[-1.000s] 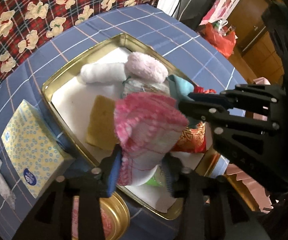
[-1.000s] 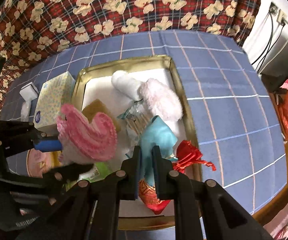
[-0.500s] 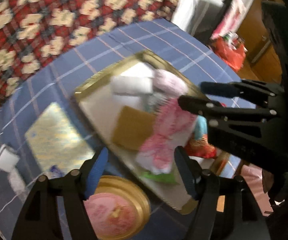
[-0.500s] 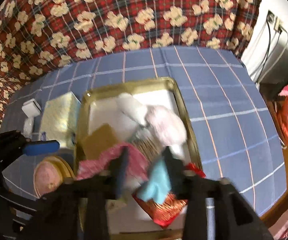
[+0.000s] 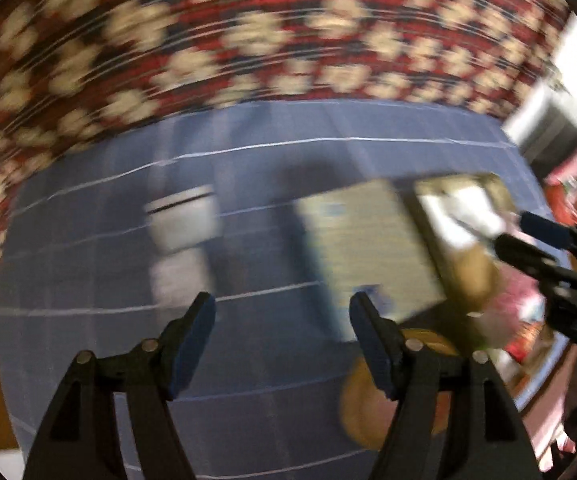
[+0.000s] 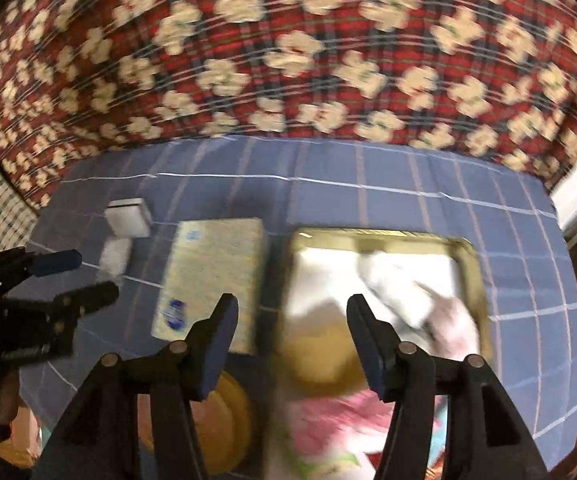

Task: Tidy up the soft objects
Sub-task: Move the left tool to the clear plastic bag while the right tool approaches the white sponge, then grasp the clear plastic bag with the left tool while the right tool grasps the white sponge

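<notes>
Both grippers, left (image 5: 280, 316) and right (image 6: 290, 318), are hanging spread and empty while the pink cloth (image 6: 328, 420) is lying in the tray (image 6: 476, 280), looking soft, light and floppy, so pinching a bunched fold seems best.

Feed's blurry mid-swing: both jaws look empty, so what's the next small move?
Probably steady the left gripper over the white soft piece on the blue cloth beside the tissue box: its jaws stand open and empty, and that piece lies outside the gold tray.
</notes>
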### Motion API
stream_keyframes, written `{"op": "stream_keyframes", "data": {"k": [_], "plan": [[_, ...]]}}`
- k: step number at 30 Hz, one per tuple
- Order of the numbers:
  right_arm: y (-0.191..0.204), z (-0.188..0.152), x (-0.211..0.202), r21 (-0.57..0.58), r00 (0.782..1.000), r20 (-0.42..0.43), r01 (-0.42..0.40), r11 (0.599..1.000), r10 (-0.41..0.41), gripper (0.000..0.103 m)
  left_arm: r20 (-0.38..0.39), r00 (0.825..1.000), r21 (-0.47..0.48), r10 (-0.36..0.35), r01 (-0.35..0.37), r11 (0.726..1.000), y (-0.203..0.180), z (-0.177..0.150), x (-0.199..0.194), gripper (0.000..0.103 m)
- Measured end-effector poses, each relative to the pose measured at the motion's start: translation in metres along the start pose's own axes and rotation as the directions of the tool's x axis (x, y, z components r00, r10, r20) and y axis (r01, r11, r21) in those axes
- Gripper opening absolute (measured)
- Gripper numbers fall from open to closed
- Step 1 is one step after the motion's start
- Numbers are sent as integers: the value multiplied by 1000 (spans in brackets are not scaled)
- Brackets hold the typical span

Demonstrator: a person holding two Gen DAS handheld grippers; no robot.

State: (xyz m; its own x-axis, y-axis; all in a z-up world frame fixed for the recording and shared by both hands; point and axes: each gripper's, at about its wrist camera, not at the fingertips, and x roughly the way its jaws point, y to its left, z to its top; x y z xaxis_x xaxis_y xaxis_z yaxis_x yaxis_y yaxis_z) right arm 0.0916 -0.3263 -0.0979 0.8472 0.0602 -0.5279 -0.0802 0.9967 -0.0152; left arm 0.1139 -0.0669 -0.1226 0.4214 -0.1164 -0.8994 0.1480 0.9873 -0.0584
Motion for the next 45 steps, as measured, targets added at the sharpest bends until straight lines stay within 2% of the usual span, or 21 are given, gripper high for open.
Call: {"op": "stream_keyframes", "data": {"k": [3,6,14,20,28,29,32,36,38,45], "plan": [[21,9,5,-38,999,2,-33,999,33,59,-24,999,-83,45,-47,995,34,-4,10,74],[43,16,13,-80,998,-14,-70,994,69,59,-39,998,-138,54,-59,989,58,-8,19,74],[85,31,36,-136,986,-83,-155,979,145,60,-44,997,-141,68,-73,987,73,-7,50,74],[111,41,55,-161,976,-133,-195,967,175,60,-75,995,-134,66,-76,988,78,-4,75,74],[129,57,73,-169,969,-171,-205,964,176,60,-68,995,-129,70,-79,988,77,-2,102,74],[130,60,74,-172,969,-173,-205,963,176,60,-60,996,-136,66,-74,988,78,-2,103,72],[134,66,78,-182,969,-177,-205,962,173,60,-73,997,-136,3,-13,991,80,-3,109,40],[141,73,86,-186,965,-192,-214,959,178,60,-56,997,-131,-50,42,990,83,-7,106,24],[147,77,92,-182,962,-201,-224,957,187,60,-54,997,-137,-58,50,989,86,-13,102,20],[172,88,114,-187,948,-232,-266,946,220,60,-28,998,-201,-52,45,978,109,-42,85,18]]}}
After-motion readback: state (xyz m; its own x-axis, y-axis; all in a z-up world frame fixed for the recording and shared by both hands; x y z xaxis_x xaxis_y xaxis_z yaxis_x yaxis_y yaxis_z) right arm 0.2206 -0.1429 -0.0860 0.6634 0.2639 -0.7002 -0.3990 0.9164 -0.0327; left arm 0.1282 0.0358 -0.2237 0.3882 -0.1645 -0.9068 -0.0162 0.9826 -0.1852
